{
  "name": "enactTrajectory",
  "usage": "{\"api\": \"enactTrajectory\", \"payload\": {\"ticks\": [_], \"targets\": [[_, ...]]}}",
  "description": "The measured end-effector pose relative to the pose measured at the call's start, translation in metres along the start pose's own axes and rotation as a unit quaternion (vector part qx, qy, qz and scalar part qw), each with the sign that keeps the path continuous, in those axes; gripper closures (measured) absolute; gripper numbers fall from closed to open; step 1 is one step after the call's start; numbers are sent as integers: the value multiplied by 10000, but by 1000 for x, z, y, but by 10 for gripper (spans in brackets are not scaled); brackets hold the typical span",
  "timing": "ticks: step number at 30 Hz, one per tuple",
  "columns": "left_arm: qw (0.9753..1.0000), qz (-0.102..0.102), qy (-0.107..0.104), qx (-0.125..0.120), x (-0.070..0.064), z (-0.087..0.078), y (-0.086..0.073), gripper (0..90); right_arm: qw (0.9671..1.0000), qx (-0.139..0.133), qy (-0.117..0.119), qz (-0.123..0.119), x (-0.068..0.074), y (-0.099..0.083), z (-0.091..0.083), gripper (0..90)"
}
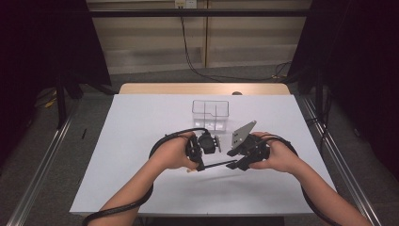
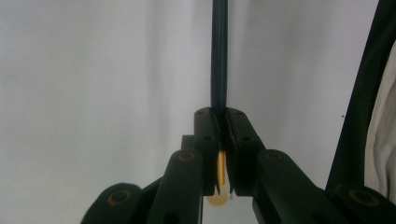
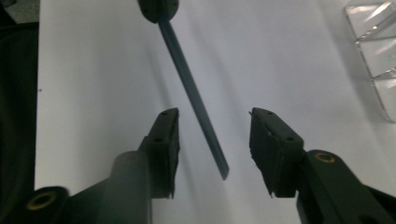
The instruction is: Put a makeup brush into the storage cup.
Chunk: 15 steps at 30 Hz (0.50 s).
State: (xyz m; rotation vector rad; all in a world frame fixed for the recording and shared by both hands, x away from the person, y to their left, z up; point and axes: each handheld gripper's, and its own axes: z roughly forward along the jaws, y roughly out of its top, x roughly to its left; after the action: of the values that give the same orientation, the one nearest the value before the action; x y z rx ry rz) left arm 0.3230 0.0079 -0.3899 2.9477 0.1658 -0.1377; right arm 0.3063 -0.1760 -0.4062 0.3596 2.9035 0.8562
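Handover step, by my read. Left gripper has its fingers clamped on the pencil near its yellow end; the dark shaft runs out toward the right gripper. Right fingers stand apart, pencil tip between them, touching neither. Pencil is held above the worktop. Next move calls for the right to close squarely on the shaft before the left lets go. Clear bin sits beyond, well apart.

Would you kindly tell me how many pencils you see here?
1: the pencil is clamped in the left tongs, its free end between the open right tongs.
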Motion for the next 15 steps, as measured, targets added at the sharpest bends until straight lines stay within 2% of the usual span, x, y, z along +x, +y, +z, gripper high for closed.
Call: {"api": "enactTrajectory", "payload": {"ticks": [3, 4, 7, 8, 9, 11, 12, 15], "targets": [[10000, 26, -28, 14, 0, 0, 1, 842, 10000, 52, 4, -6, 1, 1, 1, 555], [9999, 13, 90, -58, -1, 2, 0, 842, 10000, 81, 21, -3, 1, 2, 2, 568], [10000, 28, 36, -27, -1, 1, 1, 841, 9999, 113, -20, -50, 2, 3, 3, 599], [10000, 48, -43, -10, 0, 0, 1, 841, 9999, 100, -1, -64, 2, 4, 4, 617], [10000, 42, -38, -34, 0, 0, 1, 842, 9999, 97, 10, -56, 1, 4, 4, 653], [10000, 57, -23, -43, -1, -1, 1, 842, 9999, 127, 2, -47, 2, 5, 4, 667], [10000, 39, -12, -85, -1, -1, 1, 841, 9999, 138, 44, -35, 1, 5, 4, 713], [9999, 55, -50, -89, -1, -2, 1, 842, 9998, 162, 87, -74, 2, 5, 6, 741]]}}
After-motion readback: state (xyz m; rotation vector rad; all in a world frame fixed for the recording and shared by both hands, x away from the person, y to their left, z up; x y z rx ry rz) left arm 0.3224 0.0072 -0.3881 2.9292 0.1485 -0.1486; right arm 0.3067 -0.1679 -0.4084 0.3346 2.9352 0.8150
